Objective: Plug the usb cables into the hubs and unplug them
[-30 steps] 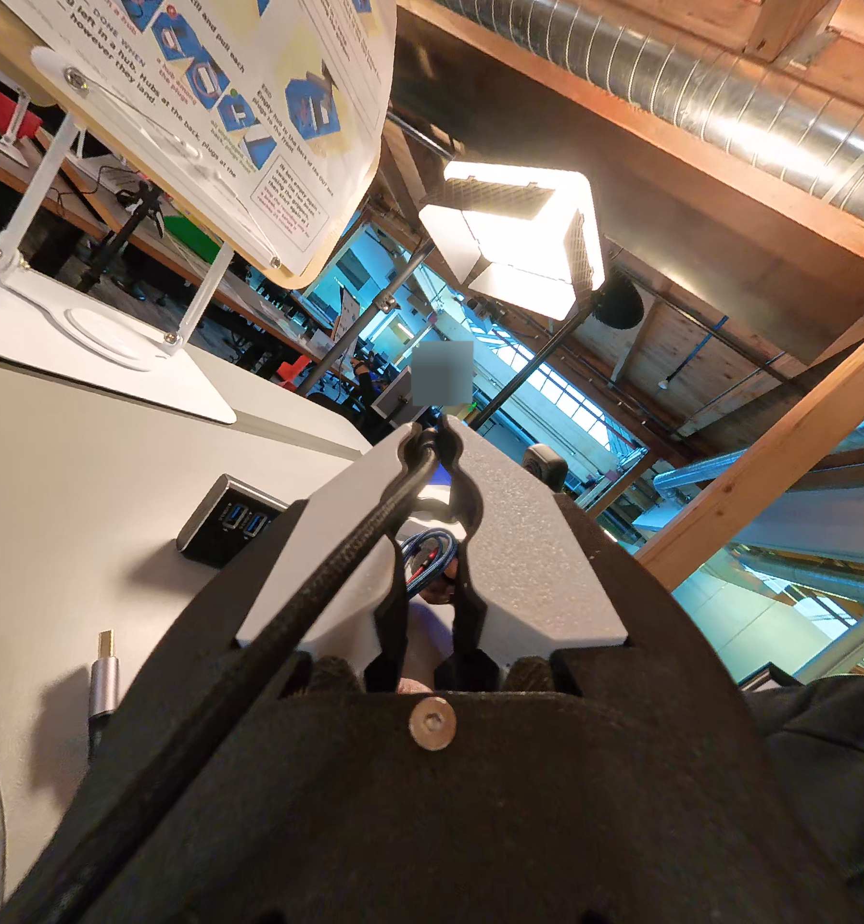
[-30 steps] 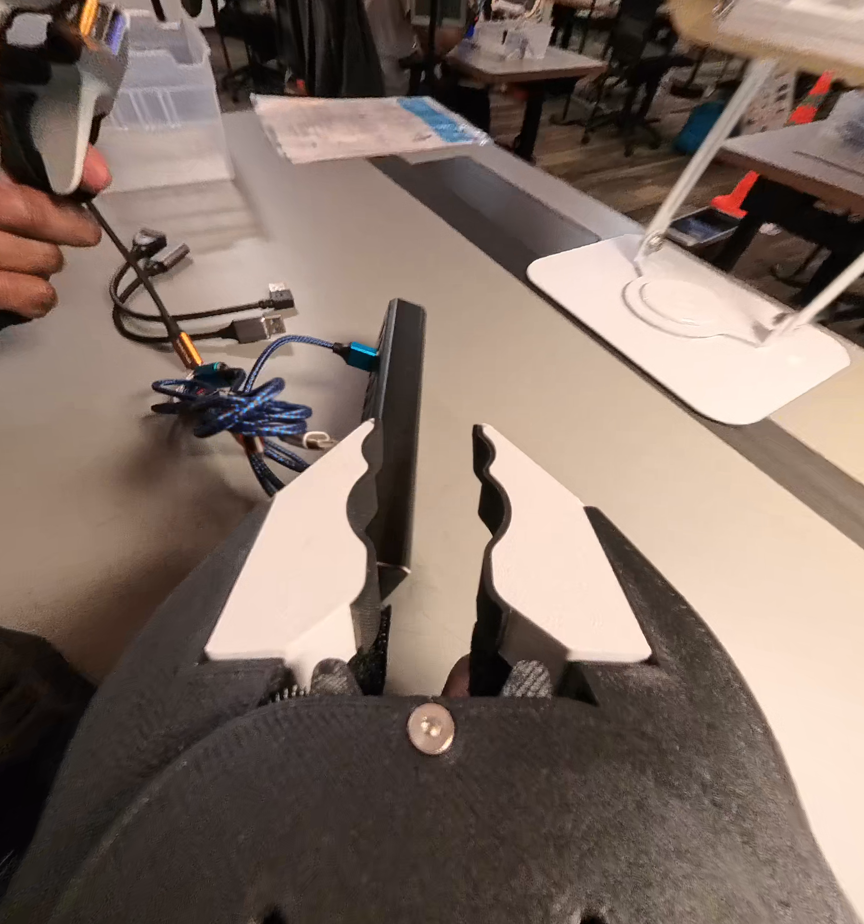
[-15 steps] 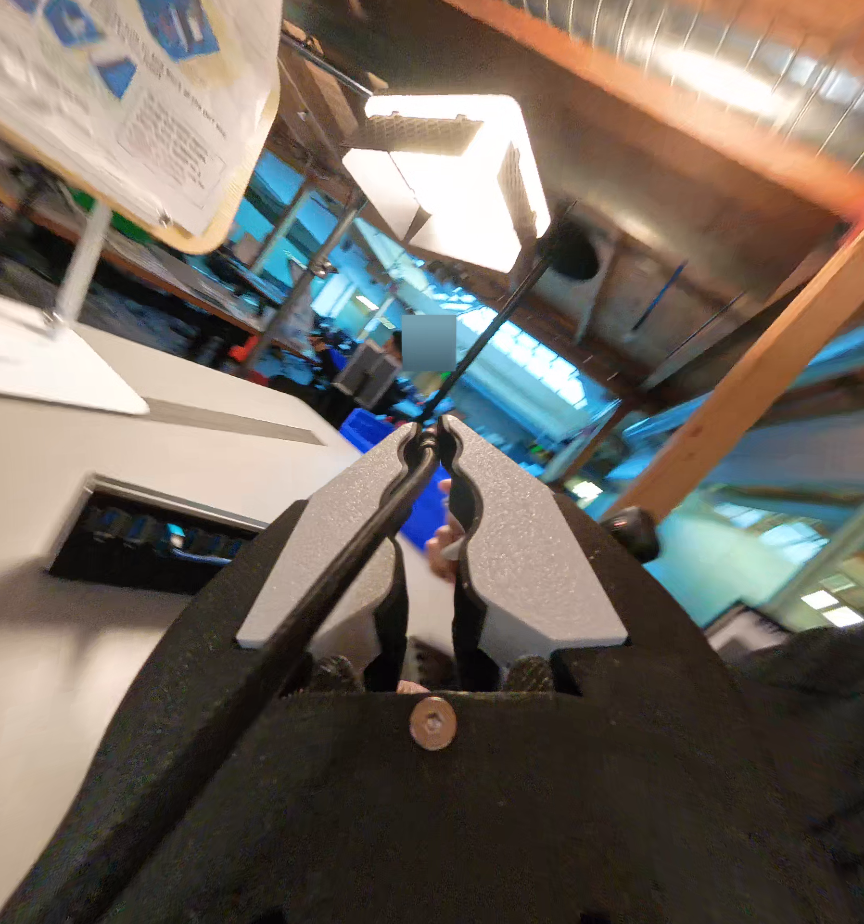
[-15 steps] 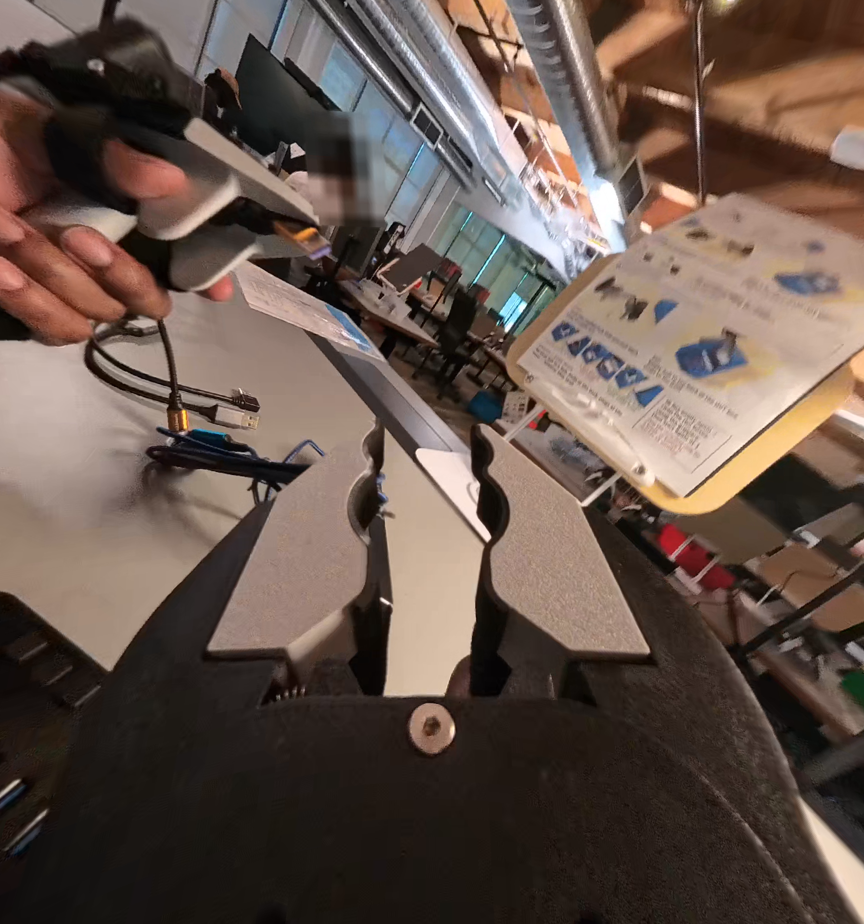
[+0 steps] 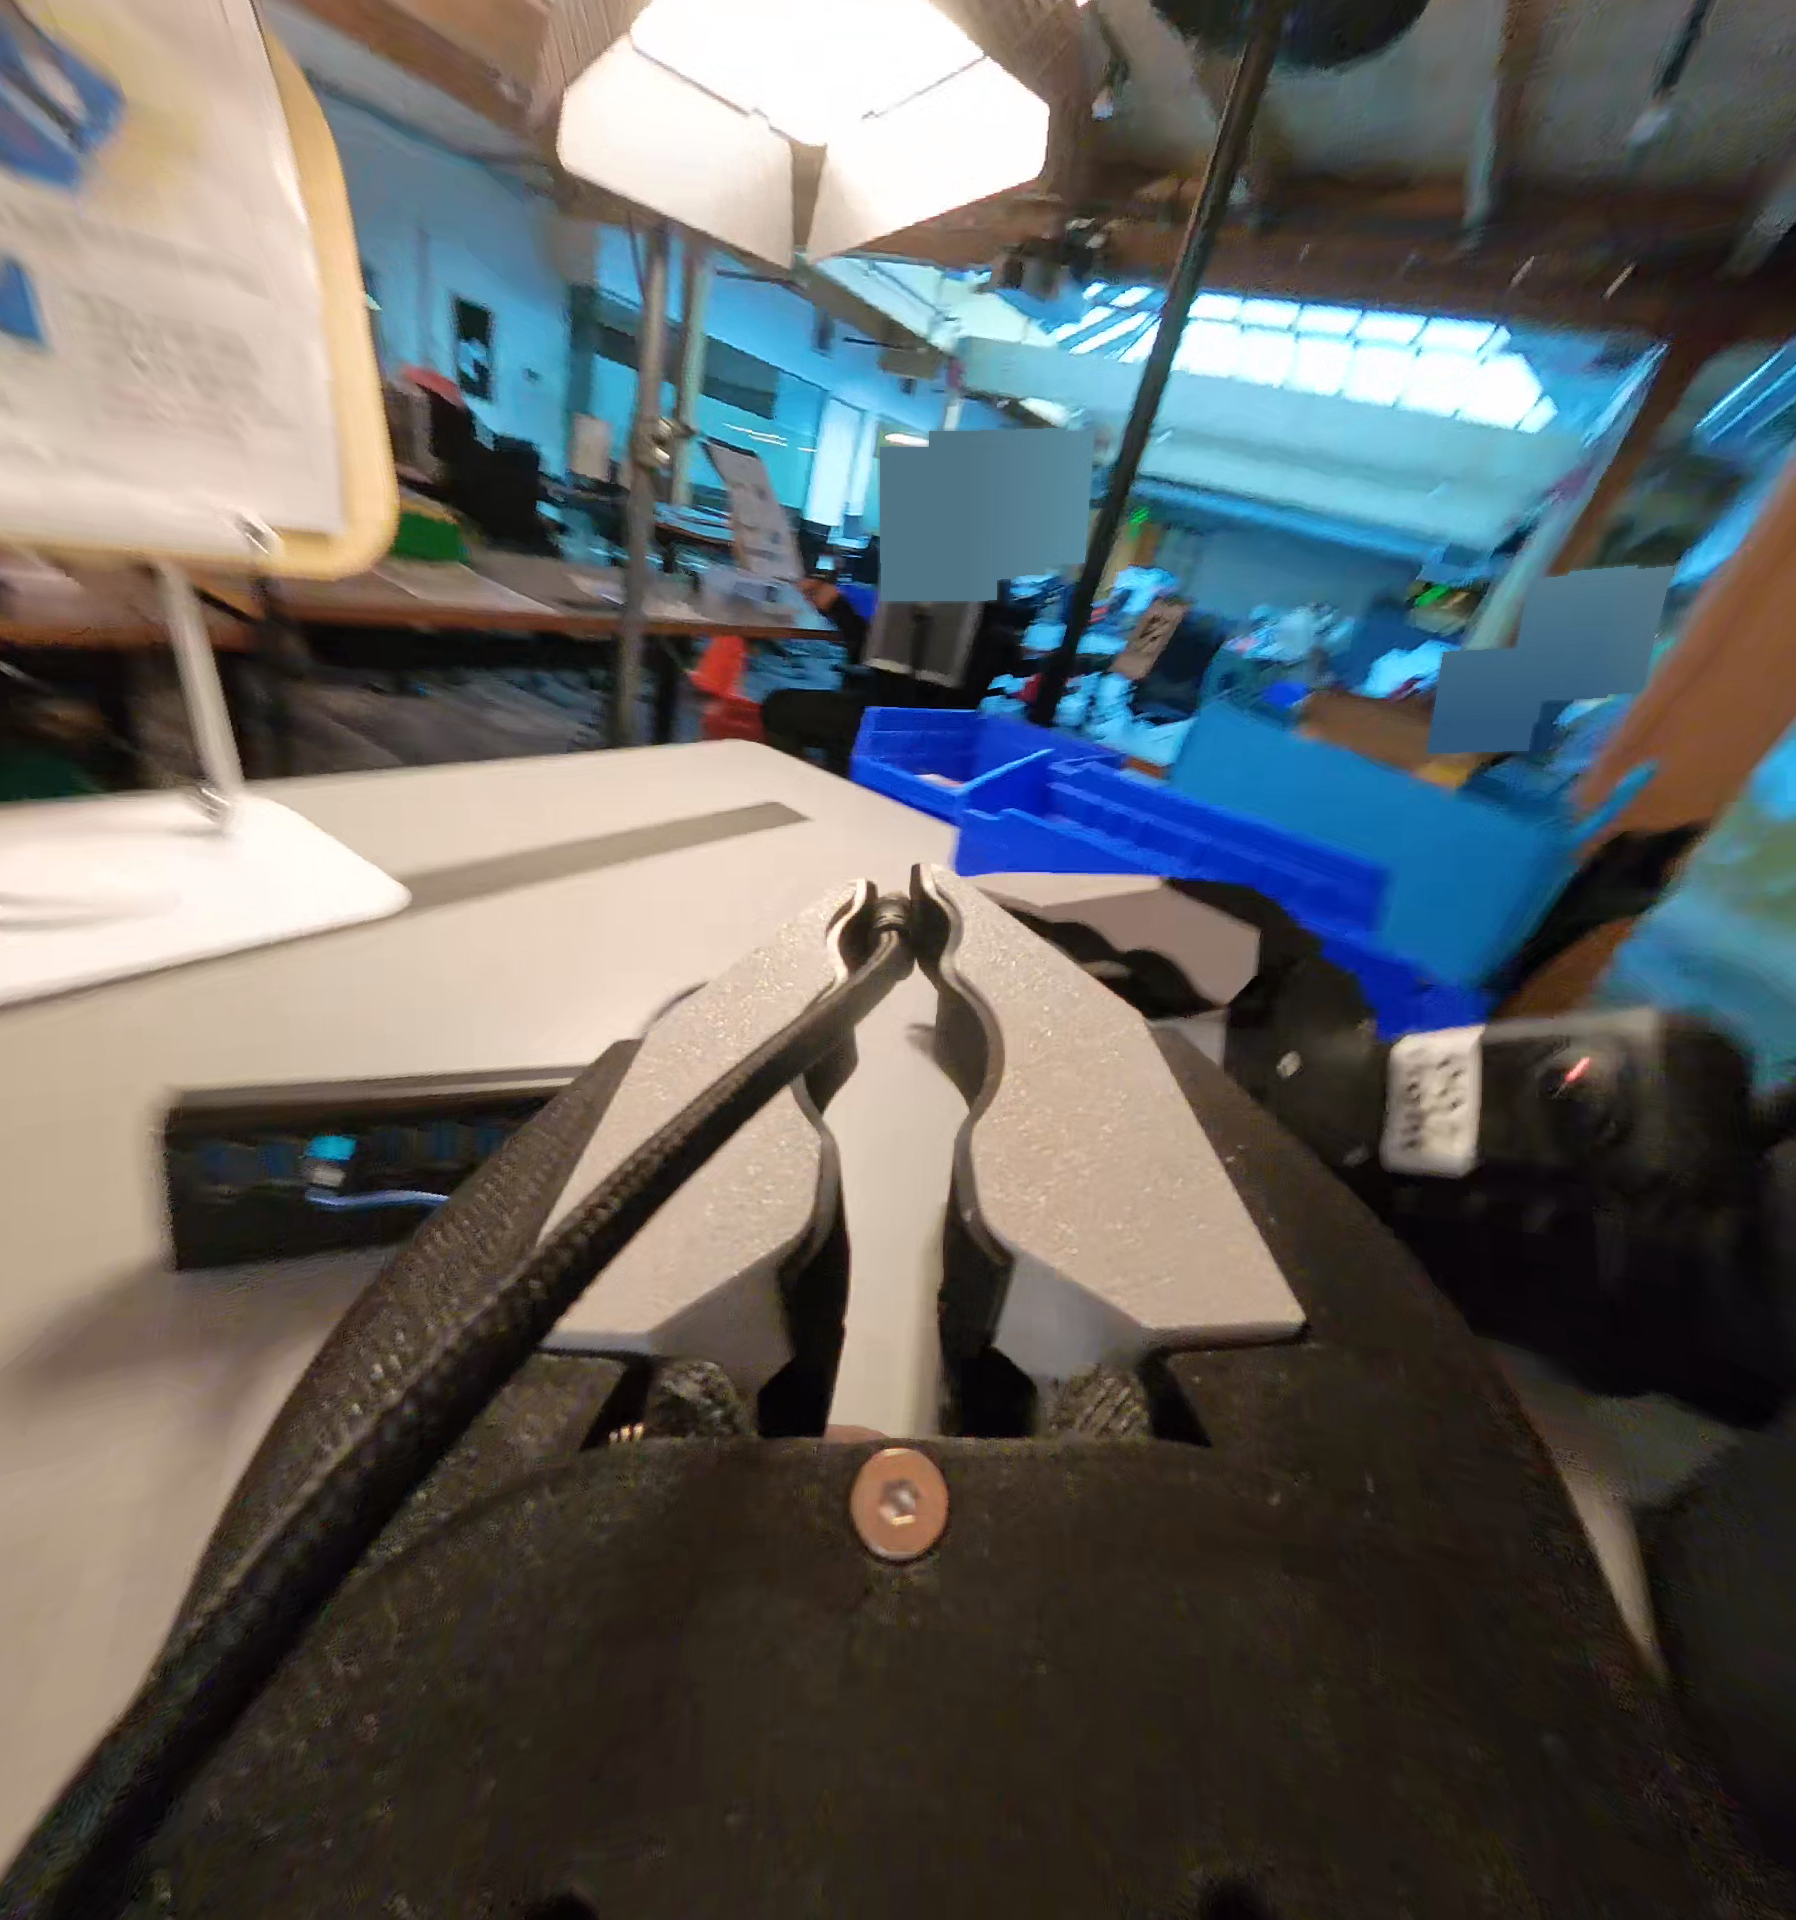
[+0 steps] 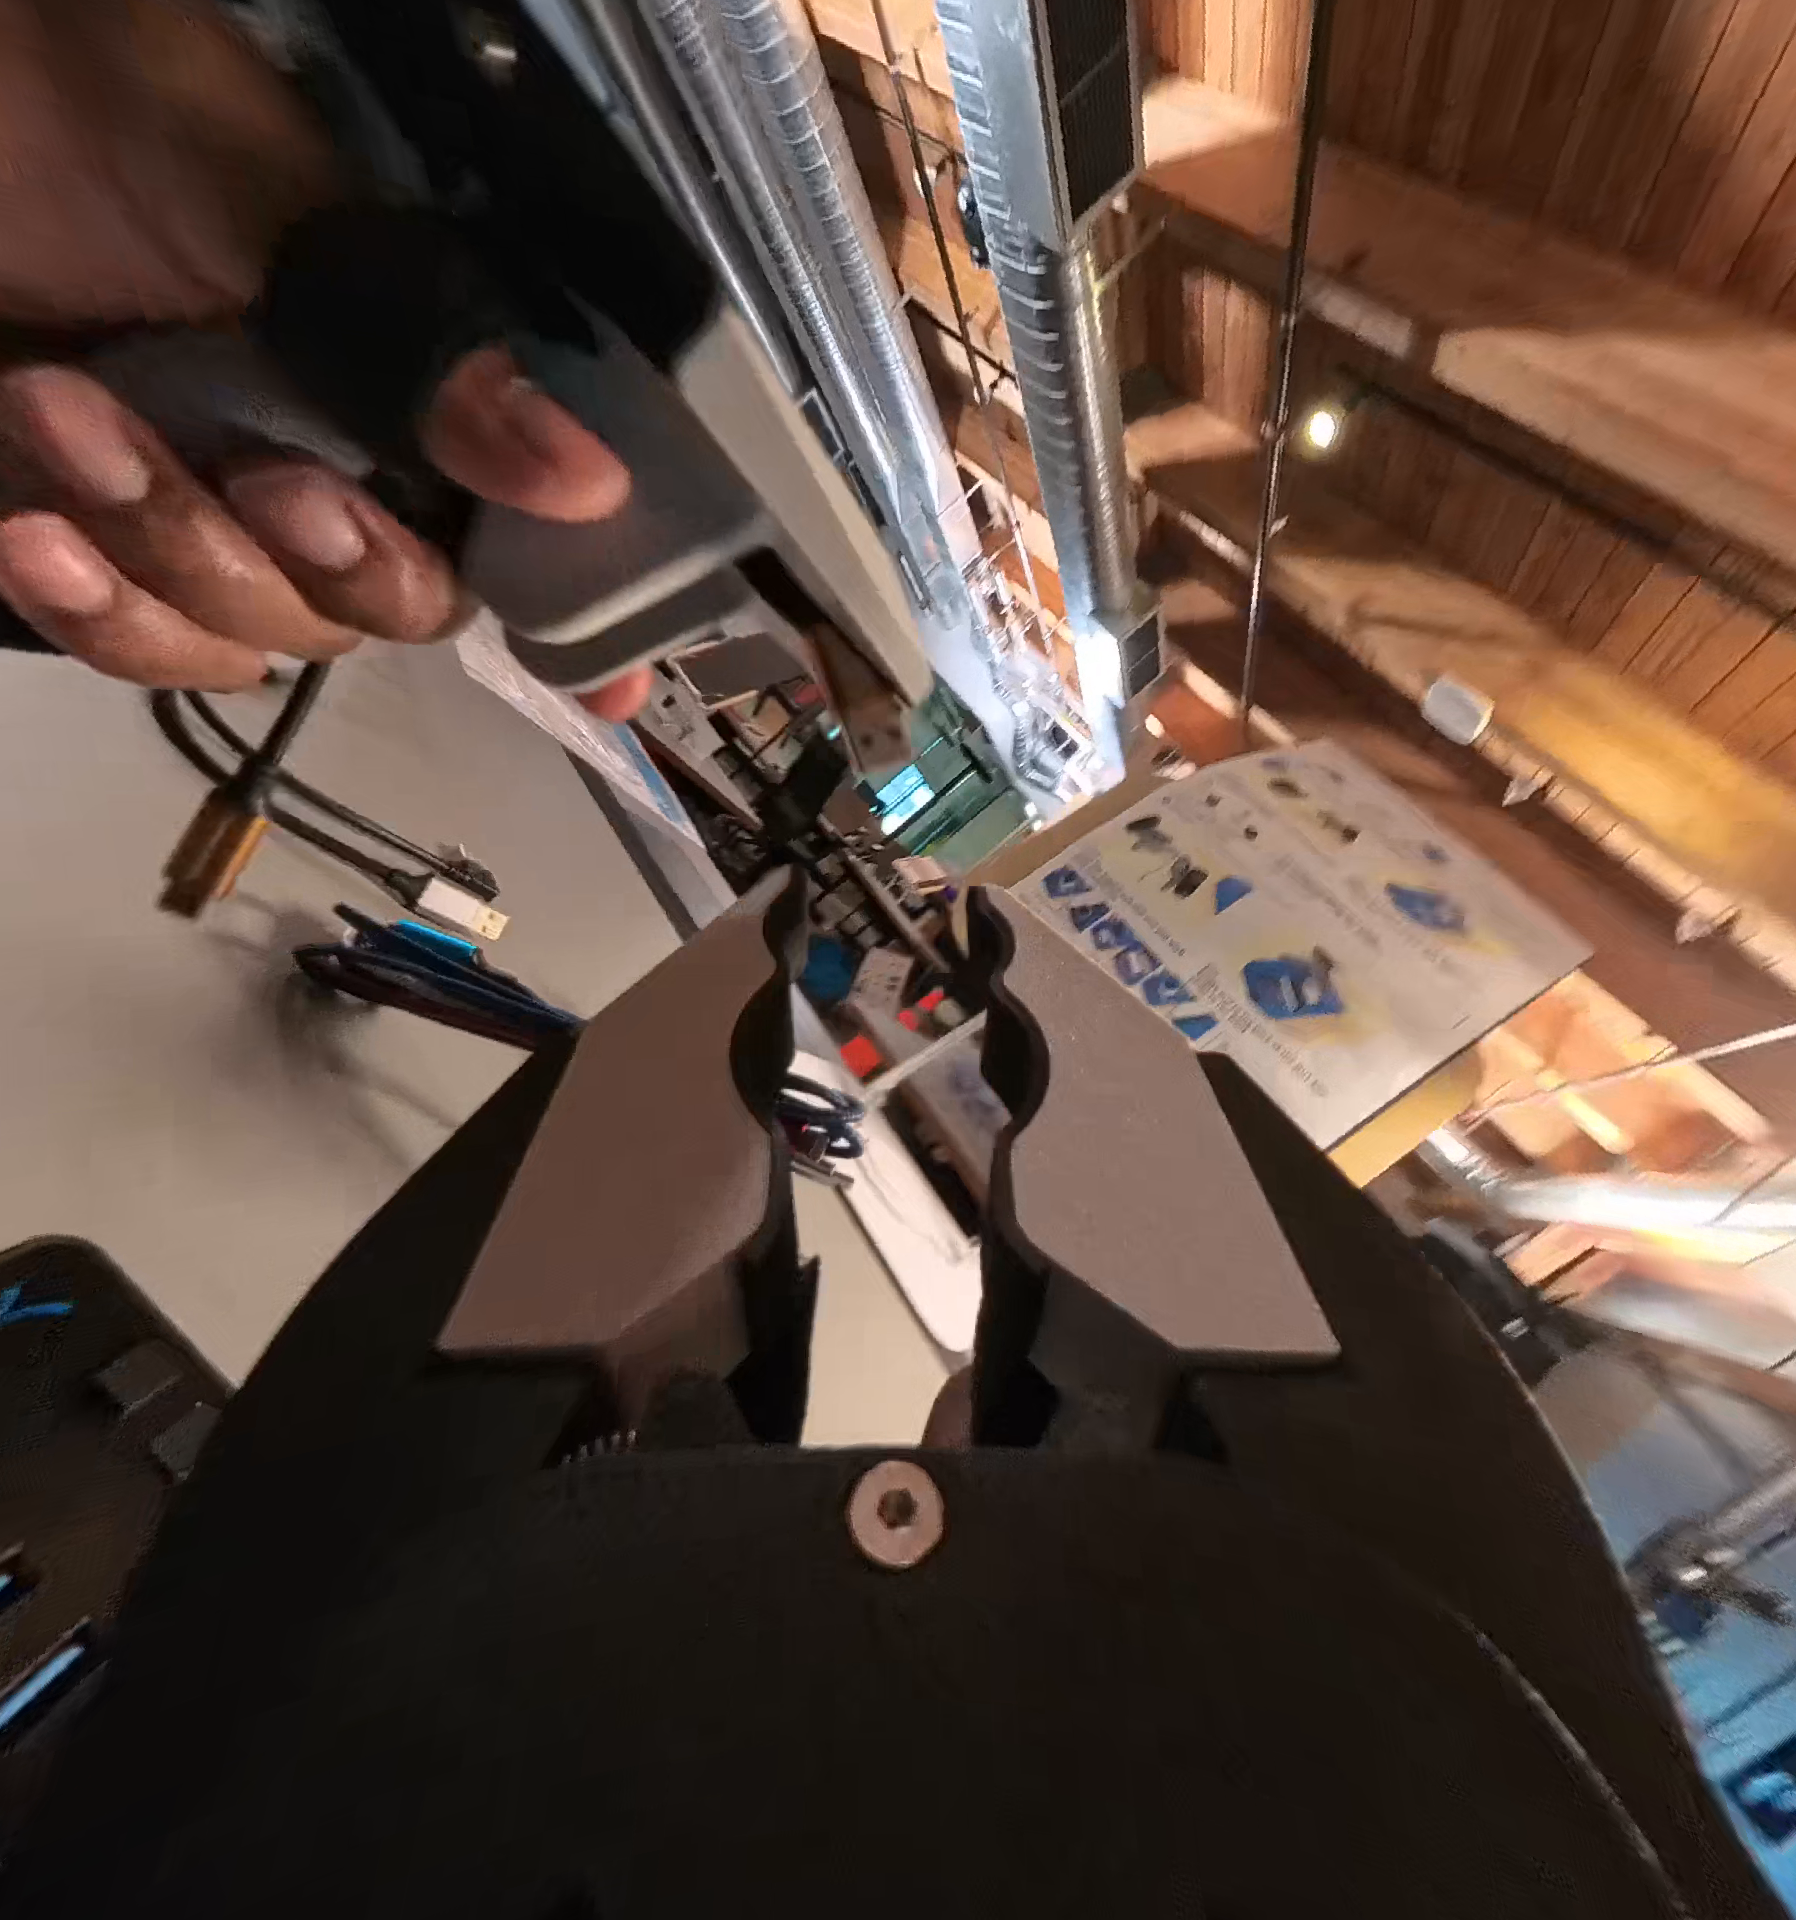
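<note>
**Q:** Black braid, left wrist view — what have you got?

**Me:** My left gripper (image 5: 892,902) is pinched on a black braided cable (image 5: 603,1195) right at the tips; the cord runs back over my left finger and off the lower left. Its plug end is hidden beyond the tips. A black hub (image 5: 354,1174) lies on the grey table (image 5: 250,1039), low and left of my fingers, with a blue-tipped plug (image 5: 328,1151) seated in one port. Blurred, so I can't count ports.

**Q:** Risk there?

**Me:** I judge the grip thin — the cord sits in the outermost notch, so a twist or tug could slip it or turn the plug off-axis before a port. Open table lies ahead; the white stand base (image 5: 146,894) bounds the left, blue bins (image 5: 1185,831) the far edge.

**Q:** Right wrist view?

**Me:** My right gripper (image 6: 878,914) is parted and holds nothing, tilted up toward the ceiling. Another hub (image 6: 32,1455) sits at lower left, ports showing. Loose cables (image 6: 426,966) lie on the table beyond. The hand (image 6: 198,540) carrying the other gripper is close, upper left.

**Q:** Hazard?

**Me:** Probably crowding — the two grippers are near, and the dangling cord could snag.
</note>
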